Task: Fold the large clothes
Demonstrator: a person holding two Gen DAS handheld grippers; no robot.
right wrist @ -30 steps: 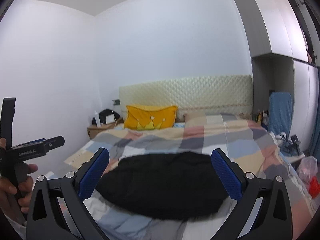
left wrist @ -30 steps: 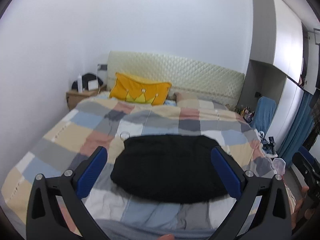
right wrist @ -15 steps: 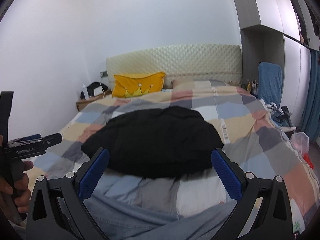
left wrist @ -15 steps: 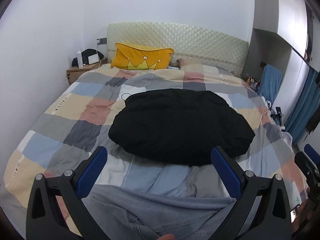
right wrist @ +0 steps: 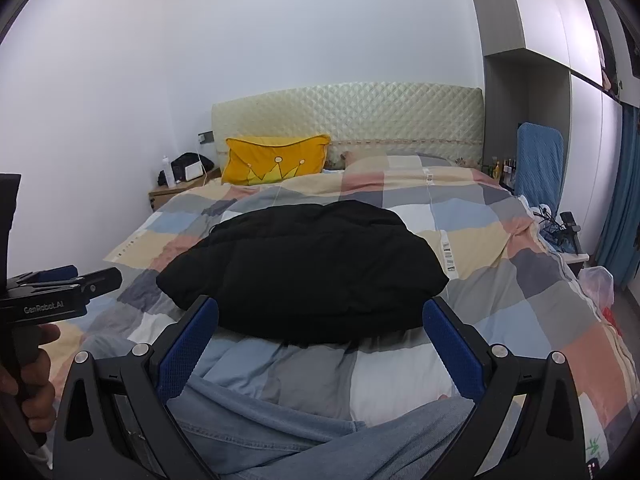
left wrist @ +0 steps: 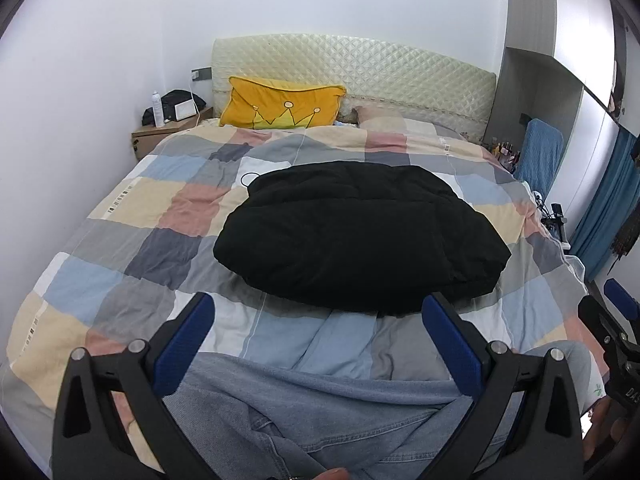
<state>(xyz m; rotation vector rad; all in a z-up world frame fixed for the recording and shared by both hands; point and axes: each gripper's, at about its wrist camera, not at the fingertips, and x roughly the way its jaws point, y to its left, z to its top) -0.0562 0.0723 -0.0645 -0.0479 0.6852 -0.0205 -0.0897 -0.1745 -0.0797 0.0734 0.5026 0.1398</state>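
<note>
- The bed (left wrist: 120, 216) filled most of the room, covered by a patchwork duvet of grey, blue, beige and pink squares, with a quilted cream headboard (left wrist: 360, 68) at the far wall.
- A black padded garment (left wrist: 356, 236) lay bunched in a rounded heap at the middle of the duvet, apart from both grippers.
- A light blue denim garment (left wrist: 340, 412) lay spread flat across the near edge of the bed, directly below both grippers; its far hem ran just short of the black heap.
- A yellow cushion (left wrist: 280, 102) with a crown motif leaned against the headboard, left of centre.
- A wooden bedside table (left wrist: 160, 136) stood in the left corner, carrying a white bottle and a dark bag.
- The left gripper (left wrist: 318, 340) hung above the denim, its jaws spread wide, gripping nothing.
- The right gripper (right wrist: 320, 344) hung beside it over the same garment, its jaws equally wide apart and empty.
- A hand (right wrist: 30, 392) on the left gripper's handle was visible in the right wrist view.
</note>
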